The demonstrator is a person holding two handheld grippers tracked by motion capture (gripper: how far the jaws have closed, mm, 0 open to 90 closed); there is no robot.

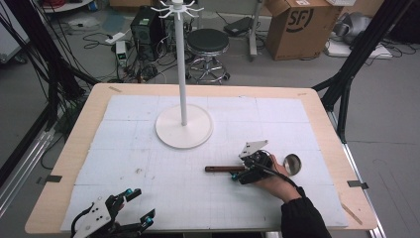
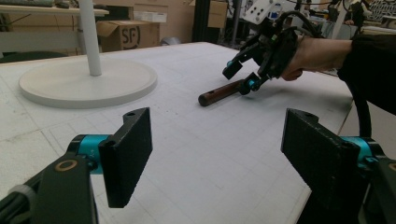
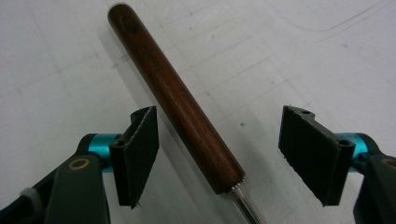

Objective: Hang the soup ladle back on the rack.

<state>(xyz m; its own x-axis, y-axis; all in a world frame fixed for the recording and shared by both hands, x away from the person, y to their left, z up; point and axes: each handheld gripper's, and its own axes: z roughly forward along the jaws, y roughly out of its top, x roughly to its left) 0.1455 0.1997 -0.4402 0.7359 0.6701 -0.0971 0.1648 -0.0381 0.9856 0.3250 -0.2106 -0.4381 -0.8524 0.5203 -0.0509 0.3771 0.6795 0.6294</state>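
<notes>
Right claw (image 1: pixel 236 174) is low over the ladle (image 1: pixel 247 168) at the near right of the desk (image 1: pixel 84 129), jaws spread either side of the wooden handle (image 3: pixel 175 98), pads not touching it, gap on both sides; handle sits closer to the left pad in the right gripper view. Ladle lies flat on the white mat (image 1: pixel 148 163), dark brown handle pointing left, a short metal shank (image 3: pixel 245 205) coming out of the wood, steel bowl (image 1: pixel 292 164) at the right end just past the person's hand (image 1: pixel 277 181). Grey three-cornered plate (image 1: pixel 253 148) on top of the right claw, black sleeve (image 1: pixel 302 218) coming in from the near edge

Left claw (image 1: pixel 136 206) sits at the near left corner of the desk, jaws wide apart, nothing between them, well apart from the ladle. In the left gripper view the right claw (image 2: pixel 240 77) is seen at the far right, tilted down over the handle end (image 2: pixel 219 93)

White rack stand with round base (image 1: pixel 184 126) and upright pole (image 1: pixel 182 64) stands at mid desk, far of the ladle, not touching it. On the floor beyond: black stool (image 1: pixel 208 42), cardboard box (image 1: pixel 299 27), cables
</notes>
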